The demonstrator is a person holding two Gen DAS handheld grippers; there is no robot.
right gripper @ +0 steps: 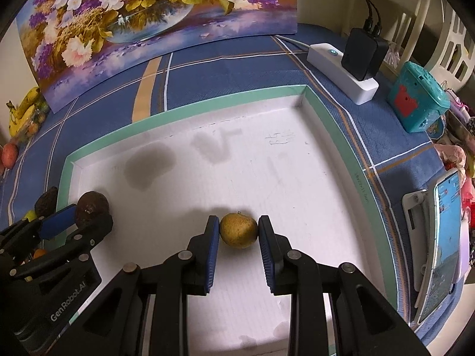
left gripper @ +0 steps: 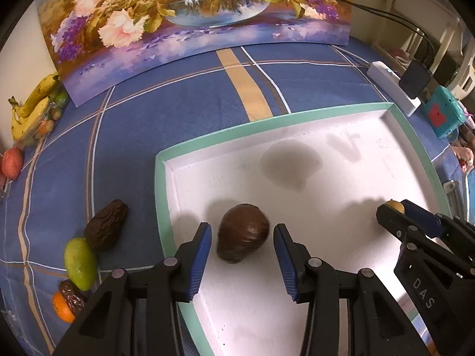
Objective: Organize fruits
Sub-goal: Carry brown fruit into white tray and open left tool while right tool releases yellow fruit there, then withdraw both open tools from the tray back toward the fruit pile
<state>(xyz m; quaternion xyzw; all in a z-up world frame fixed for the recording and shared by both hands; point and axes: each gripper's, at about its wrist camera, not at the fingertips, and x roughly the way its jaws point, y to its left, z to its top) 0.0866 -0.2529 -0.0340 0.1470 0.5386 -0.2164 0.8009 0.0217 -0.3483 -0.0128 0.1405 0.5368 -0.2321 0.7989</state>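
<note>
Lying on cloth left of tray: green mango (left gripper: 80,262), dark fruit (left gripper: 106,225). L gripper (left gripper: 242,234) jaws apart w/ gaps both sides of brown avocado (left gripper: 242,232), resting on white tray (left gripper: 326,160) floor, near-left. R gripper (right gripper: 239,231) pads touching yellow-brown fruit (right gripper: 238,229), mid-tray, apparently clamped.
</note>
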